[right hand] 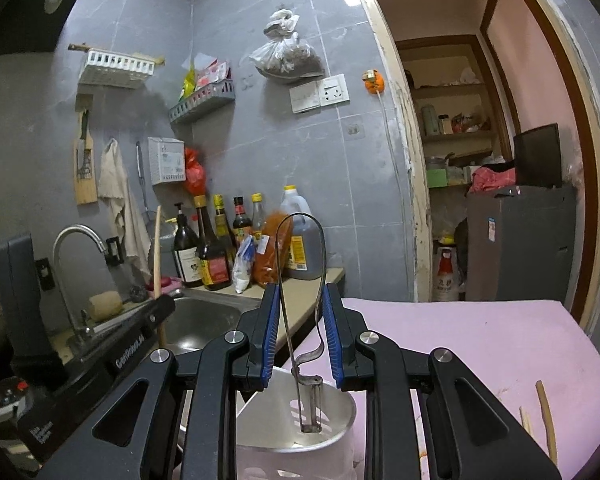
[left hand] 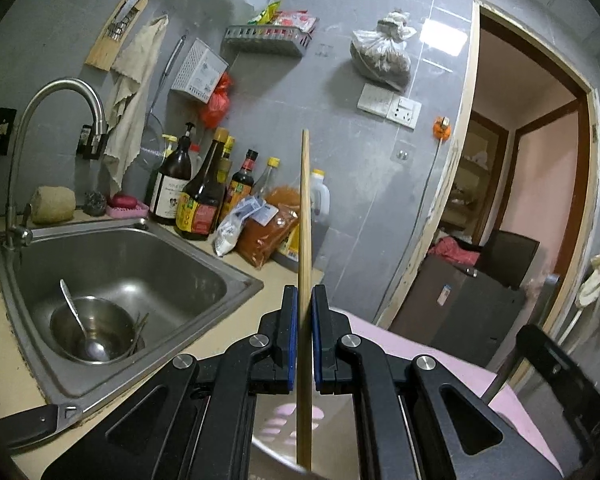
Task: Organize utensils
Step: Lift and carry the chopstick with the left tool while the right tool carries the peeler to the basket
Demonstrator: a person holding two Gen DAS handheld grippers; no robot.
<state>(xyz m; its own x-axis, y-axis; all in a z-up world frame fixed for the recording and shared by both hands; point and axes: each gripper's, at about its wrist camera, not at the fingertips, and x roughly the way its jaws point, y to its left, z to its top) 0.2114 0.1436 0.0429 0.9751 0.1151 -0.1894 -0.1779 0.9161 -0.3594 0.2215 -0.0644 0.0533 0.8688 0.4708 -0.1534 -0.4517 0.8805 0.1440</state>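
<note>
My left gripper (left hand: pixel 304 294) is shut on a wooden chopstick (left hand: pixel 305 216) that stands upright, its lower end over a metal utensil holder (left hand: pixel 276 444). My right gripper (right hand: pixel 301 300) is shut on a metal wire peeler (right hand: pixel 300 240); the peeler's blade end hangs down inside the holder's metal rim (right hand: pixel 340 426). The left gripper body (right hand: pixel 112 344) with its chopstick (right hand: pixel 157 248) shows at the left of the right wrist view. Two more wooden chopsticks (right hand: pixel 546 416) lie on the pink mat (right hand: pixel 480 344).
A steel sink (left hand: pixel 148 256) holds a bowl (left hand: pixel 92 332) with a spoon (left hand: pixel 74 312). A faucet (left hand: pixel 56 92), sauce bottles (left hand: pixel 196 200) and bags stand at the grey wall. A knife handle (left hand: pixel 28 424) lies by the sink. A doorway (left hand: pixel 520 184) opens at right.
</note>
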